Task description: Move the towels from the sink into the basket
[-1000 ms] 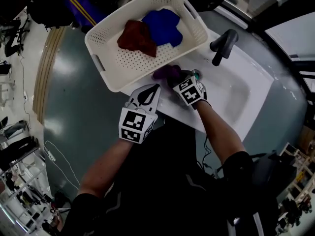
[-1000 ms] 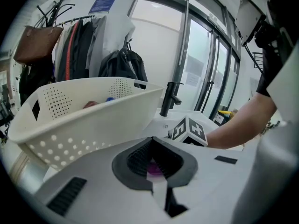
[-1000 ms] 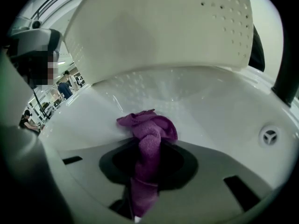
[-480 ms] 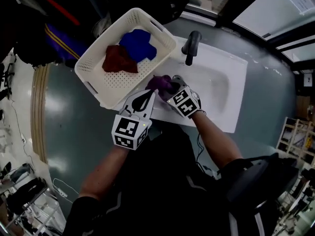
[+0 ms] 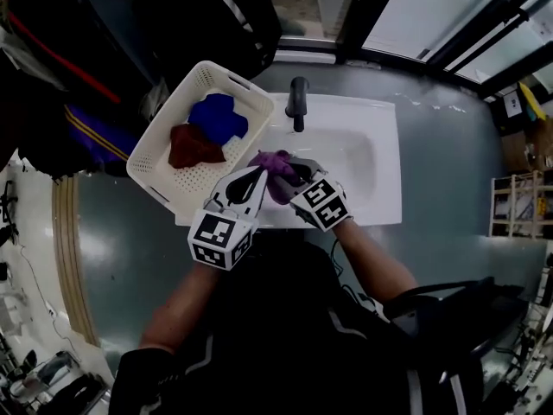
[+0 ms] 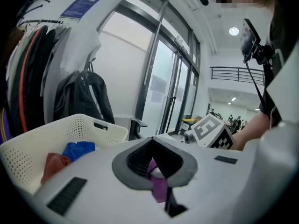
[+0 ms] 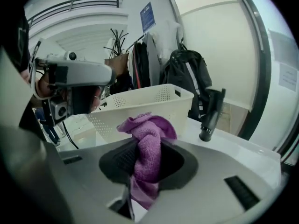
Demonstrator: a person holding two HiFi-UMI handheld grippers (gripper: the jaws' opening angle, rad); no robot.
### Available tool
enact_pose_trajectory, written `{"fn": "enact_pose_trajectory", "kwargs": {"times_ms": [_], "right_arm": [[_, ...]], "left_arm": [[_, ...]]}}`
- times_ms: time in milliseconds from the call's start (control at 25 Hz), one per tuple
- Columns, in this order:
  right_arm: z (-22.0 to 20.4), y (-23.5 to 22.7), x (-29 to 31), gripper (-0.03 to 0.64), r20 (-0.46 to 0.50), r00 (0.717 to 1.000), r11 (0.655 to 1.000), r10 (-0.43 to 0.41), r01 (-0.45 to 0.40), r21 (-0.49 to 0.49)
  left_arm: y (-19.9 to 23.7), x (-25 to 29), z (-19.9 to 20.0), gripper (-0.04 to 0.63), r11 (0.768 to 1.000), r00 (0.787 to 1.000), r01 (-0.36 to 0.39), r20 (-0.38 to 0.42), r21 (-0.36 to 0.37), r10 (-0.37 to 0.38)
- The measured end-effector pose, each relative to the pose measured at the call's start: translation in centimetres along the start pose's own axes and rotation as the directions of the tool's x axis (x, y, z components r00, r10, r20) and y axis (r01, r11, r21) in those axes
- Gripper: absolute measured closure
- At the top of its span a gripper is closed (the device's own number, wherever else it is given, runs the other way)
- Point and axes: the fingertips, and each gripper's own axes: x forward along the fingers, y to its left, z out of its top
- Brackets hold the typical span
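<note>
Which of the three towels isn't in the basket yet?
The purple towel, gripped by the left tool and right tool; the red towel and blue towel already lie in the basket.

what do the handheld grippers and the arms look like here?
Left gripper and right gripper: white shells, dark grey ribbed jaw pads. Each carries a white cube with black square markers. The person wears a black short-sleeved top.
</note>
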Motion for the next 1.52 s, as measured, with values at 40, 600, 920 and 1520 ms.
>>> {"fn": "enact_pose_trajectory", "kwargs": {"times_ms": [40, 600, 920, 1520], "right_arm": [[0.8, 0.1, -0.4, 0.512, 0.017, 1.000, 1.000, -0.005, 0.005, -0.007], [10.1, 2.5, -3.4, 0.514, 0.172, 0.984, 0.993, 0.054, -0.035, -0.109], [15.6, 5.9, 0.4, 0.514, 0.184, 0.969, 0.969, 0.163, -0.122, -0.217], [21.0, 12.9, 9.1, 0.514, 0.089, 0.929, 0.887, 0.360, -0.311, -0.342]], "left_arm": [[0.2, -0.2, 0.5, 0.589, 1.000, 1.000, -0.009, 0.010, 0.008, 0.009], [5.2, -5.8, 6.6, 0.589, 0.977, 0.959, -0.210, 0.183, -0.045, 0.214], [10.5, -12.1, 7.2, 0.589, 0.923, 0.897, -0.374, 0.219, -0.089, 0.384], [16.6, -21.5, 4.9, 0.589, 0.777, 0.746, -0.599, 0.218, -0.195, 0.629]]}}
